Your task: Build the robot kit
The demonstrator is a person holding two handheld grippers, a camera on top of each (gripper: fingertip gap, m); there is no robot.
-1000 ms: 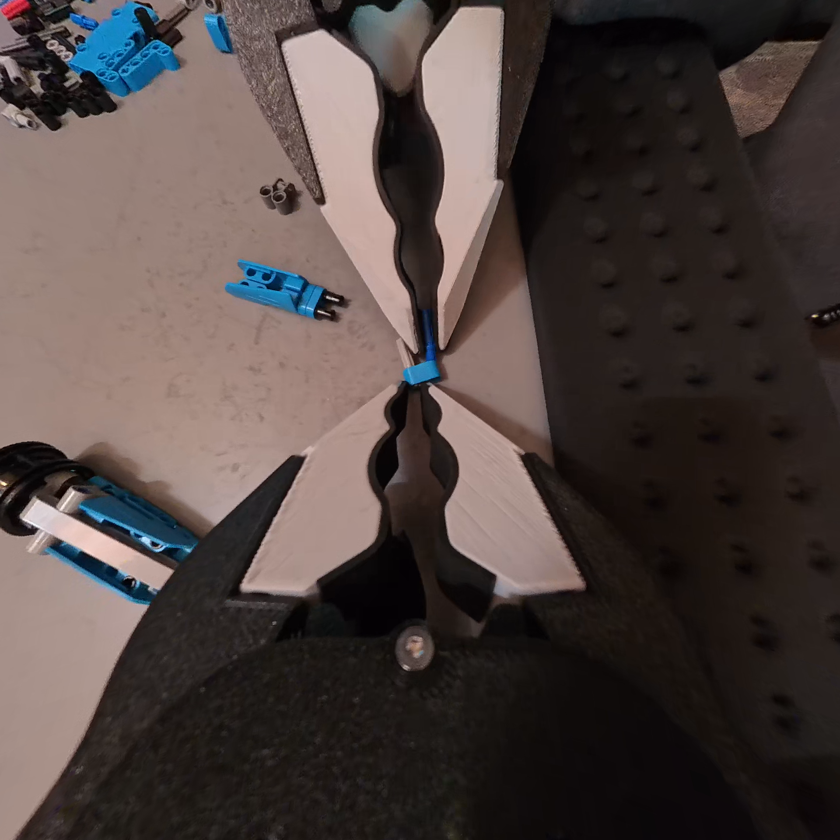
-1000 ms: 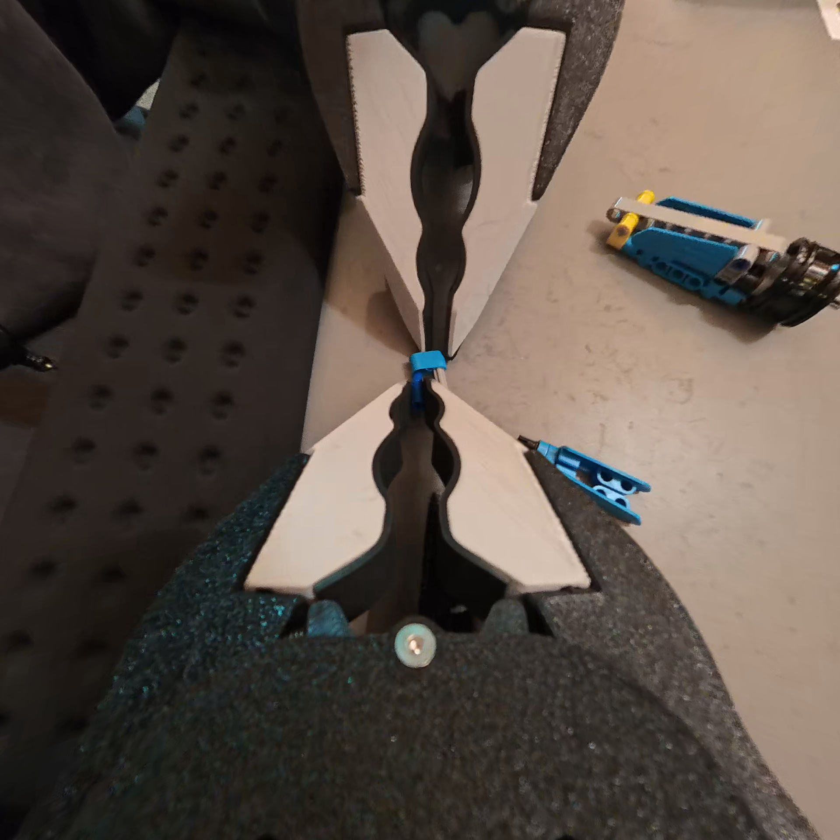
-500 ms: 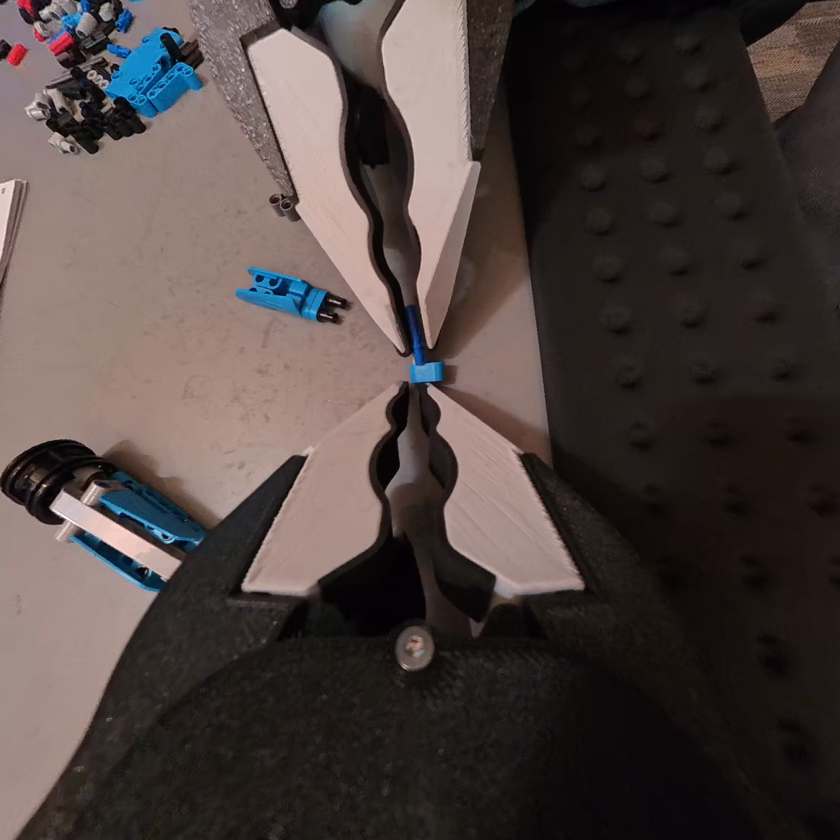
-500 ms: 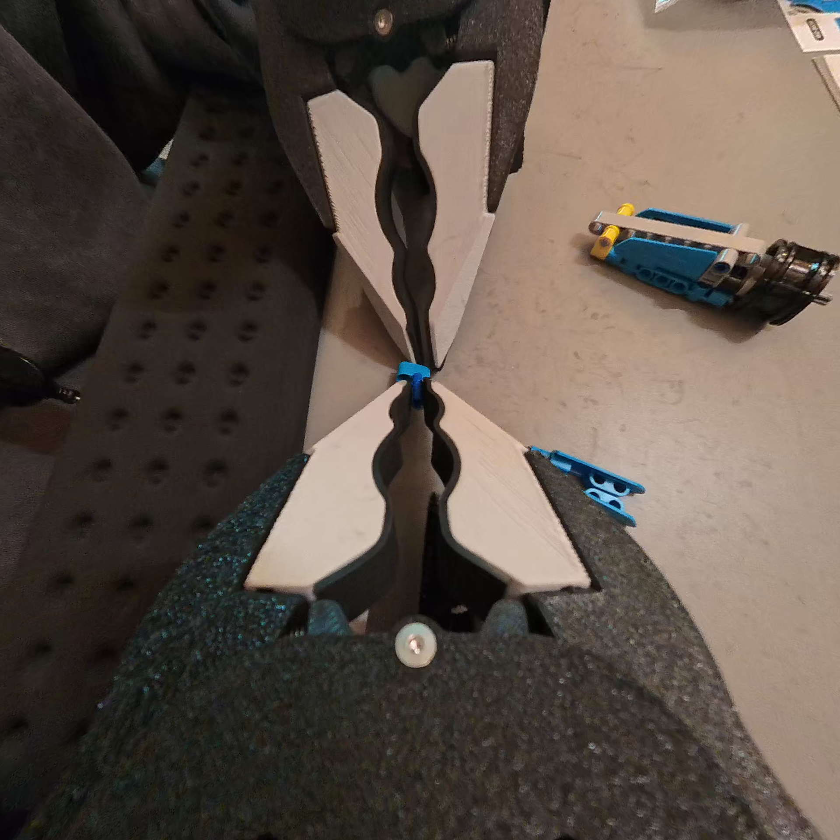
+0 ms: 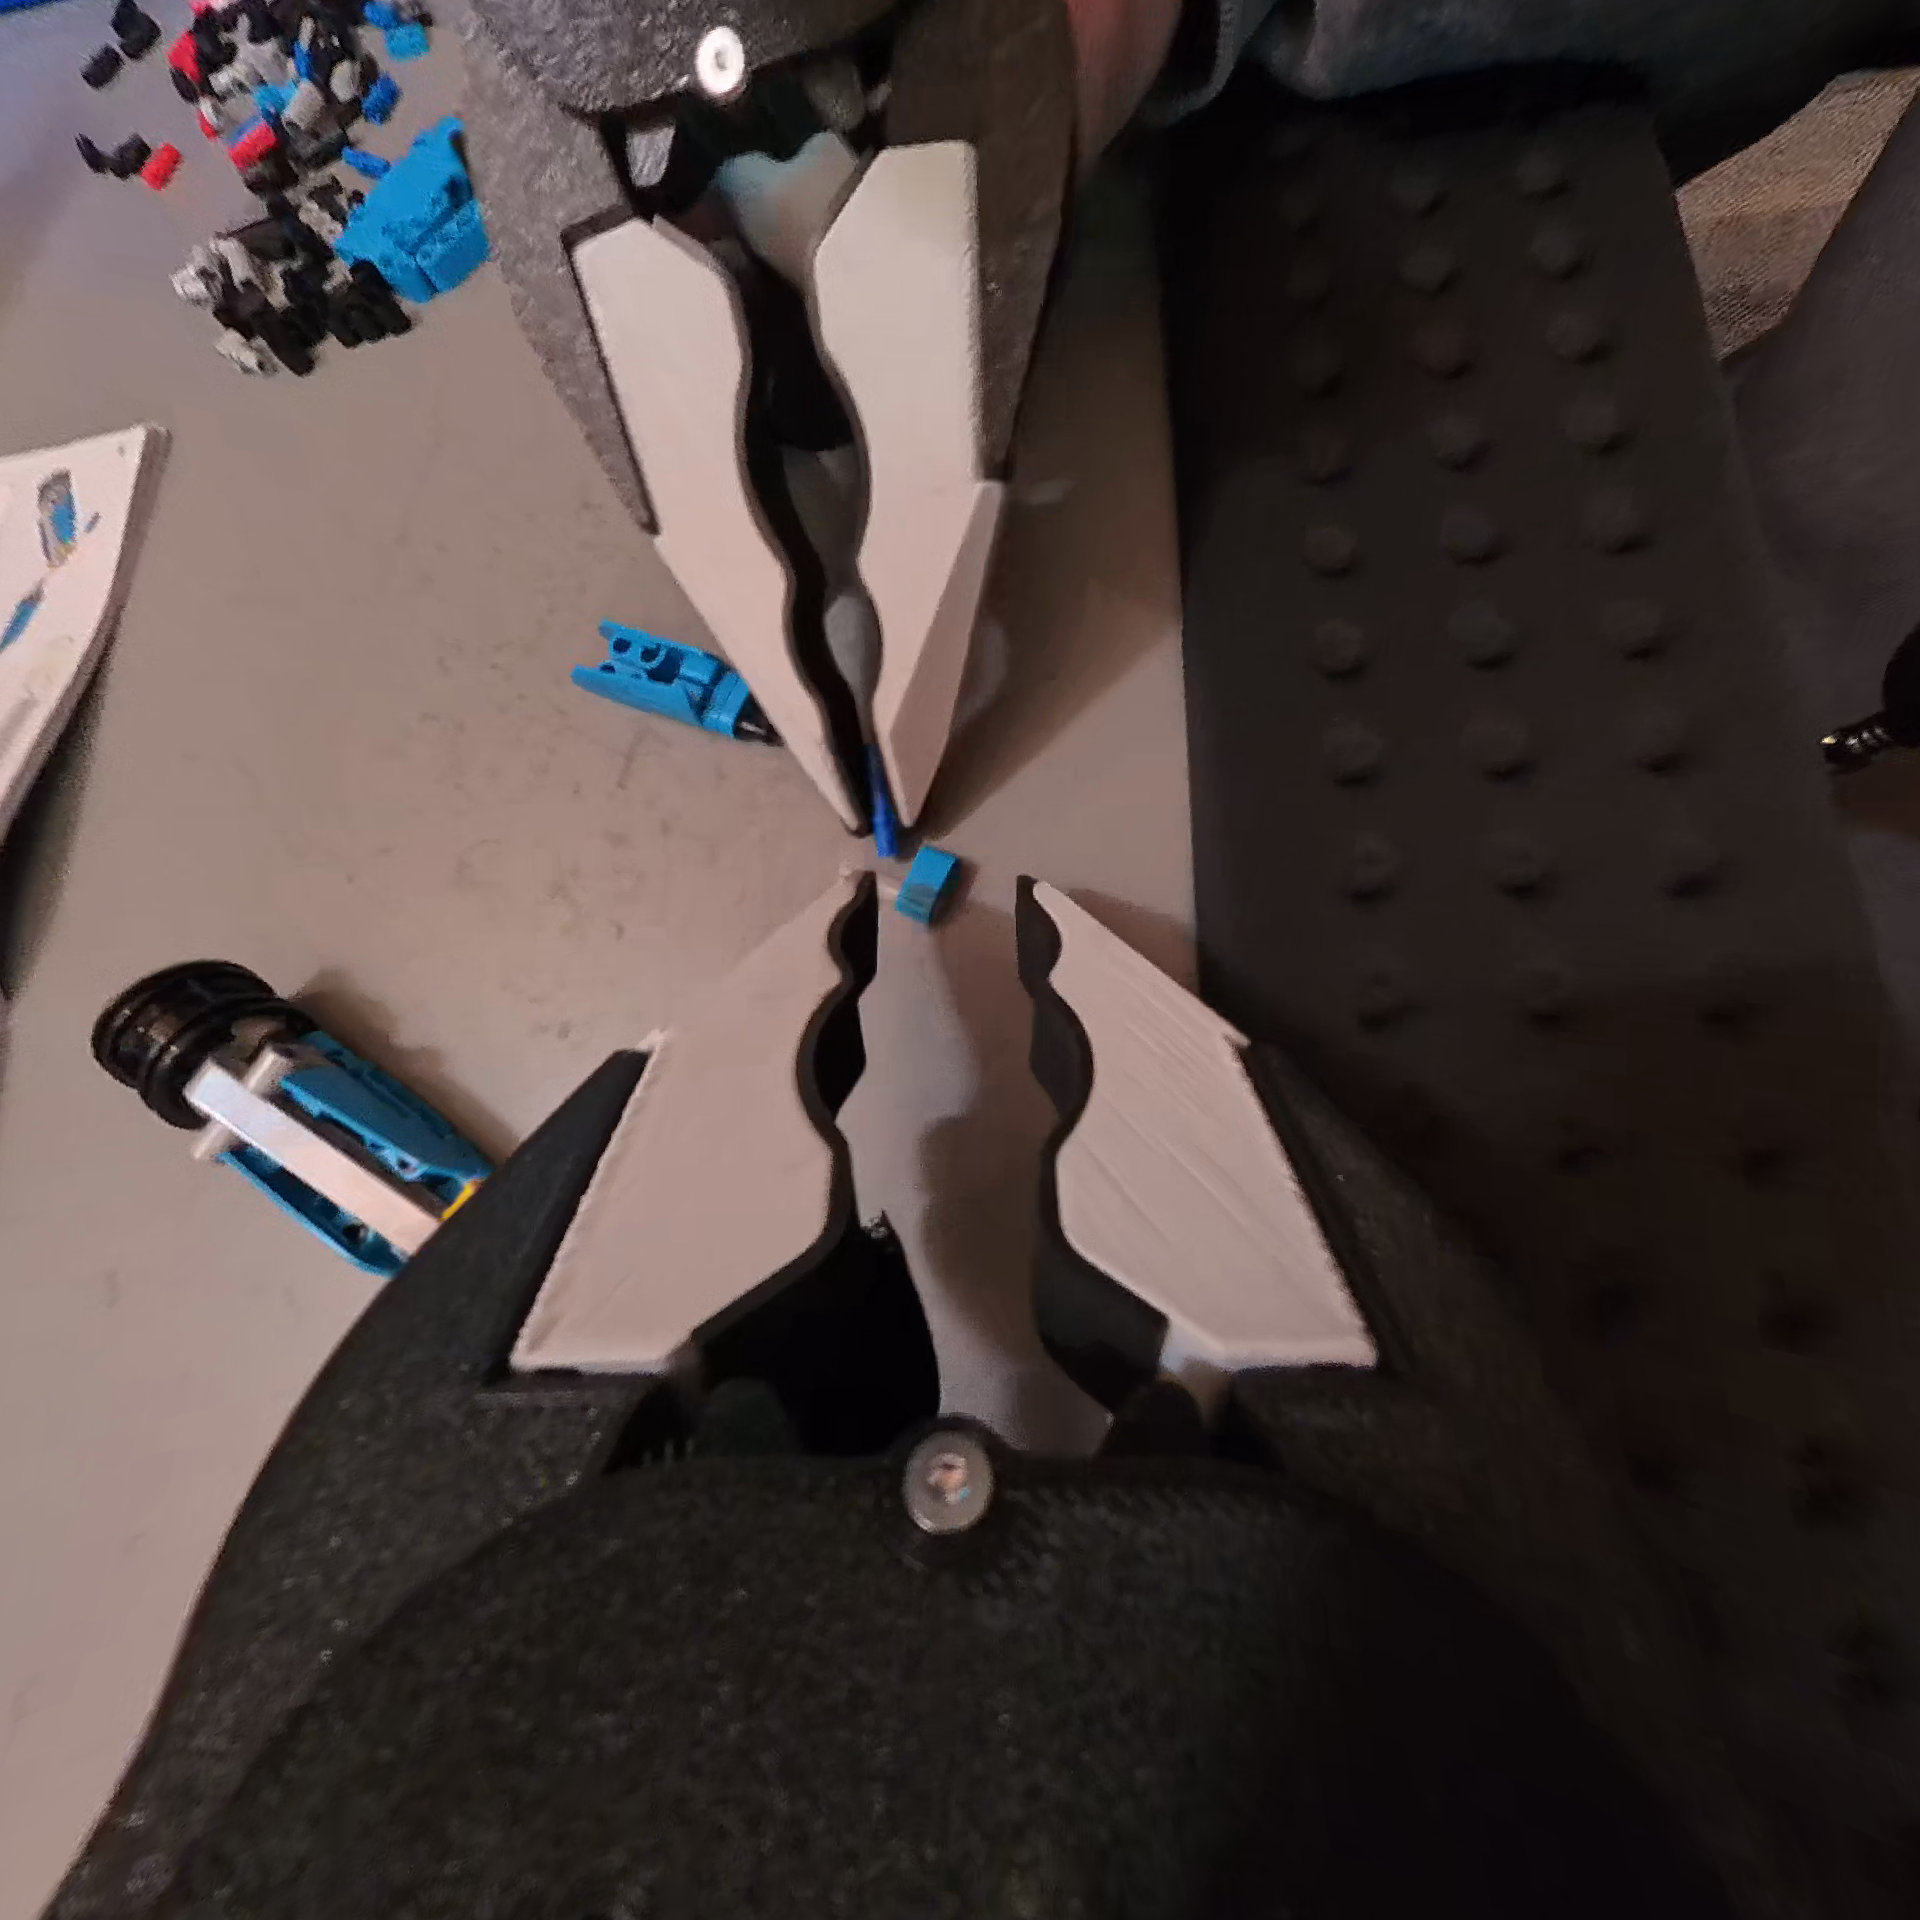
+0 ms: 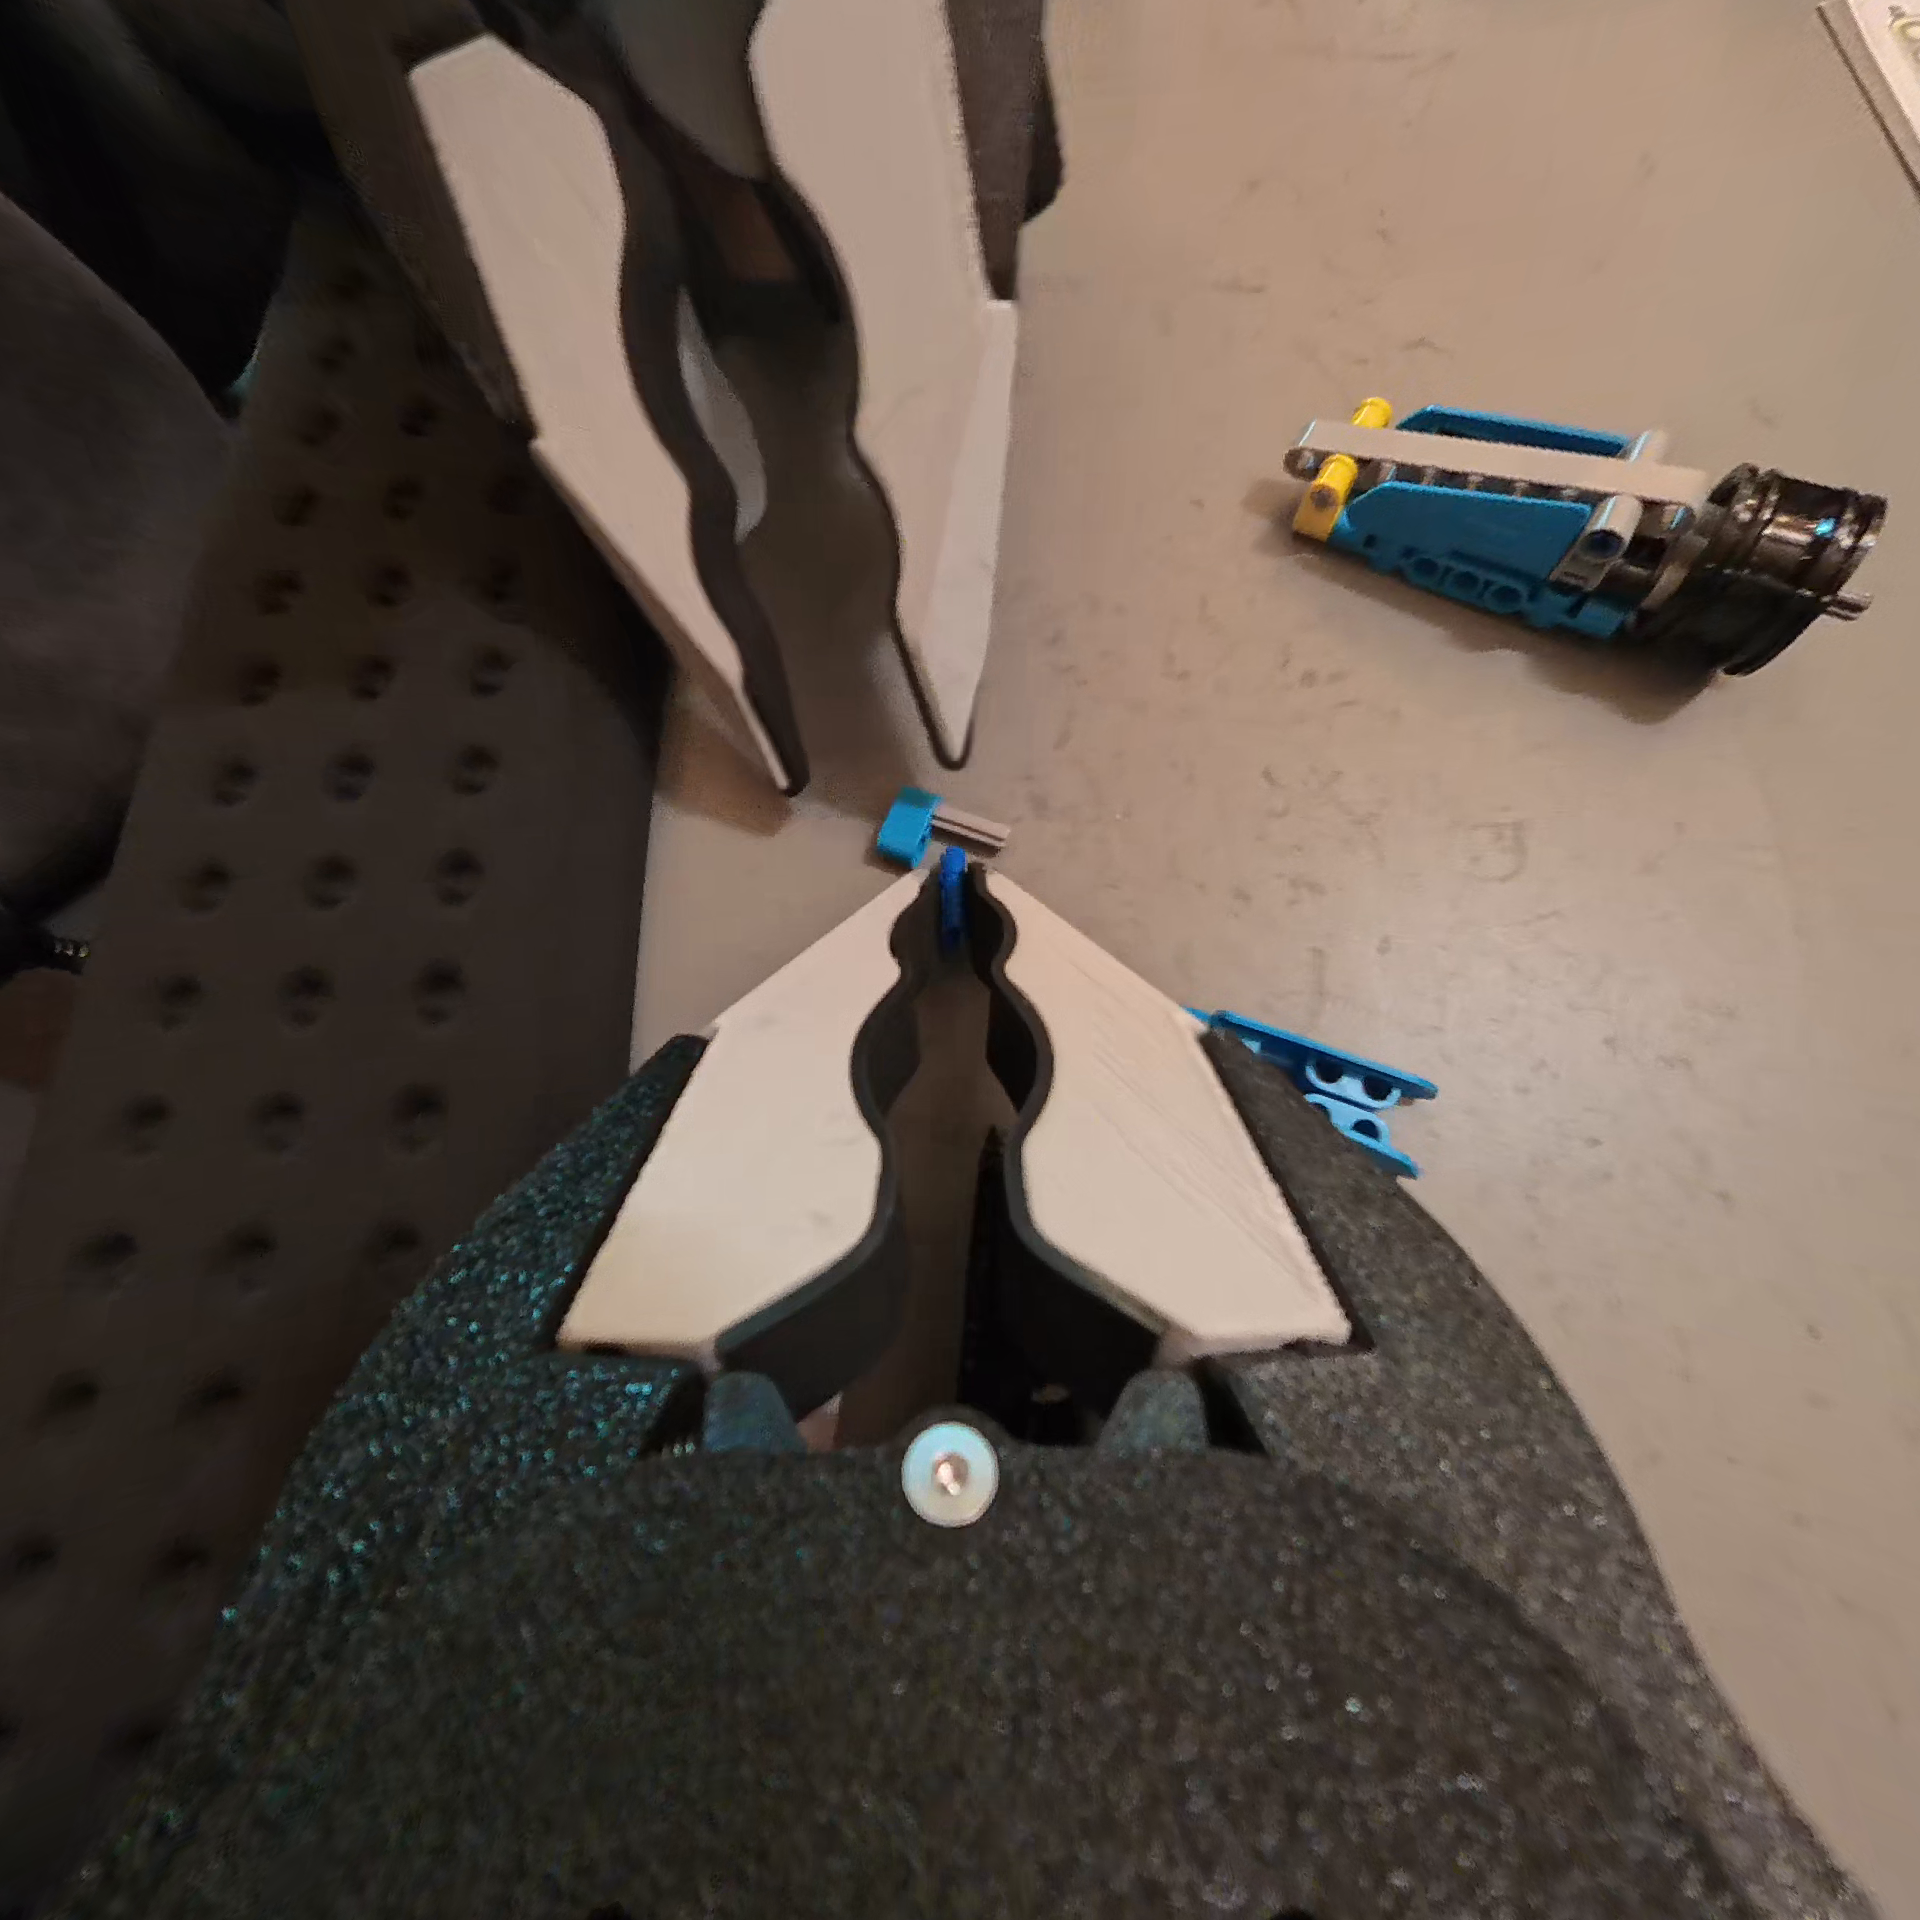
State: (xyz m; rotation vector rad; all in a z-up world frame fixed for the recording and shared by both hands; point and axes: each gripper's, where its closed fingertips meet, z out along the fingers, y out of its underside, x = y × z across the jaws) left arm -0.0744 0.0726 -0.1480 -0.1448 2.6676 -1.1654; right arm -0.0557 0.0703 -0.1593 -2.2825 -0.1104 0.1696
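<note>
My left gripper (image 5: 940,883) is open and holds nothing. A small light-blue piece (image 5: 928,883) with a short grey stub sits loose just off its fingertips; it also shows in the right wrist view (image 6: 920,828). I cannot tell whether it rests on the grey table (image 5: 416,831). My right gripper (image 6: 951,875) is shut on a thin dark-blue pin (image 6: 953,902), tip to tip with the left gripper (image 6: 871,769). In the left wrist view the right gripper (image 5: 883,826) comes down from the top with the pin (image 5: 881,795) in its tips.
A blue and grey assembly with a black wheel (image 5: 281,1101) (image 6: 1579,530) lies on the table. A small blue connector (image 5: 665,681) (image 6: 1340,1081) lies by the right gripper. A pile of loose parts (image 5: 312,239) and a booklet (image 5: 62,582) lie beyond. A dark dimpled mat (image 5: 1455,623) borders the table.
My left gripper has opened and let go of the light-blue piece, which now sits apart from the pin. The right gripper stays shut on the pin.
</note>
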